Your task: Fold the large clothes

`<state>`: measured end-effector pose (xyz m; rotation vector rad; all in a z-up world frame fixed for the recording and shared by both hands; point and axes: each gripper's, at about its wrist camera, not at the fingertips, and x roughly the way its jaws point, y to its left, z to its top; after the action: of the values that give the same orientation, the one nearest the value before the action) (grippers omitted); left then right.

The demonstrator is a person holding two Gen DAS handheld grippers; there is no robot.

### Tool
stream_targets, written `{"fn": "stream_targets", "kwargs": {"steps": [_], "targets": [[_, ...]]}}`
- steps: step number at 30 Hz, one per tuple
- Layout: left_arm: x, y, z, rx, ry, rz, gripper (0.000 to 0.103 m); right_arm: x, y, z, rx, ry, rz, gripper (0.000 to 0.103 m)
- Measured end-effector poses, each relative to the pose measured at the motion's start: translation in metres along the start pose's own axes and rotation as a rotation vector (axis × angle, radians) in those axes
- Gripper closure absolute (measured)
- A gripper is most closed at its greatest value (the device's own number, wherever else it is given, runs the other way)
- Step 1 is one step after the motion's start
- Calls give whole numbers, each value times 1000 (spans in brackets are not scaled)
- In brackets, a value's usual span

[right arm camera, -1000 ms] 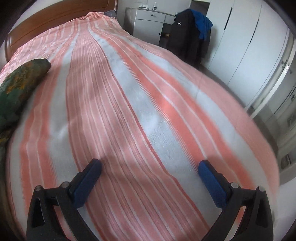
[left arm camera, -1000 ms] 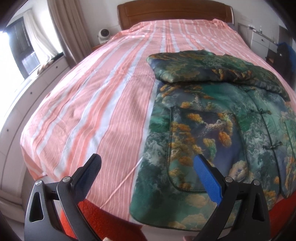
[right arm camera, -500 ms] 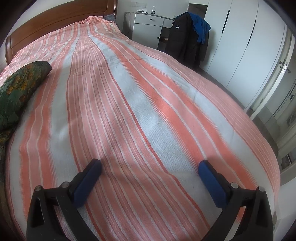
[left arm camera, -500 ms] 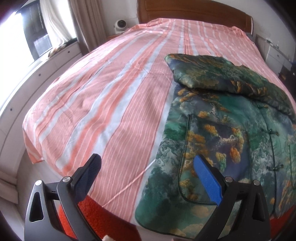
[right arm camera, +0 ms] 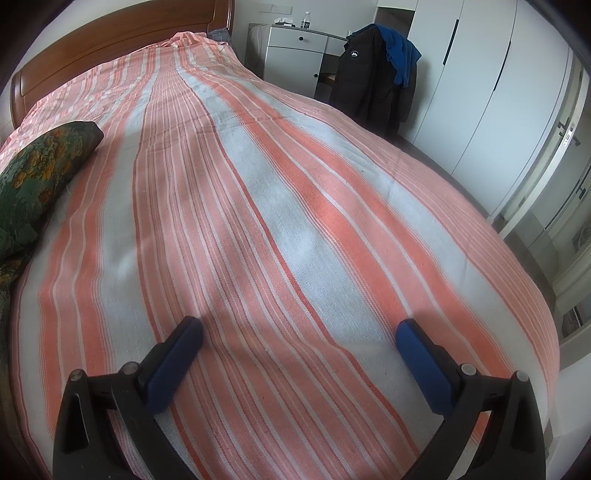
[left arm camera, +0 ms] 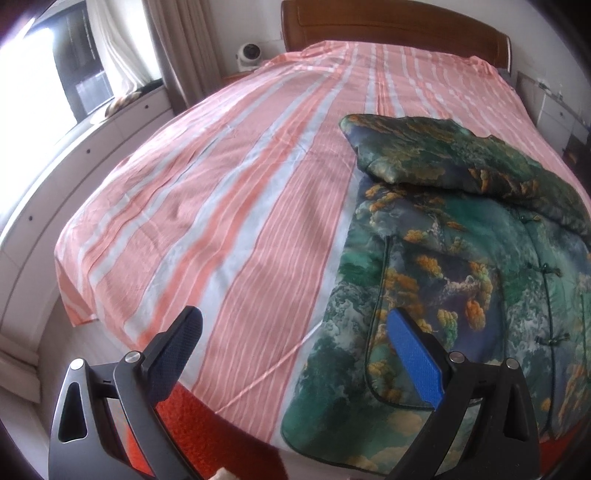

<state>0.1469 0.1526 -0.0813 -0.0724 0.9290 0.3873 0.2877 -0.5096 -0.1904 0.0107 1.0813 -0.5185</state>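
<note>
A bed with a pink-and-white striped sheet (left arm camera: 240, 206) and wooden headboard (left arm camera: 391, 29) fills both views. A green padded jacket (left arm camera: 461, 266) with an orange-gold landscape print and knot buttons lies flat near the foot edge, 1 sleeve (left arm camera: 424, 155) folded across its top. The left gripper (left arm camera: 291, 325) and right gripper (right arm camera: 299, 332) hover spread wide, holding nothing. A dark coat (right arm camera: 373, 77) hangs by the white wardrobe (right arm camera: 480, 81).

Satiny jacket (left arm camera: 461, 266); woven bedsheet (right arm camera: 295, 221)
</note>
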Motion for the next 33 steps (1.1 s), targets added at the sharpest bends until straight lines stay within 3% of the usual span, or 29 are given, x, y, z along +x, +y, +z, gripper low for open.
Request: {"fn": "stream_targets", "kwargs": {"steps": [33], "targets": [[0,-15,-5,27,18,33,3,0,0,0,0,0,0,0]]}}
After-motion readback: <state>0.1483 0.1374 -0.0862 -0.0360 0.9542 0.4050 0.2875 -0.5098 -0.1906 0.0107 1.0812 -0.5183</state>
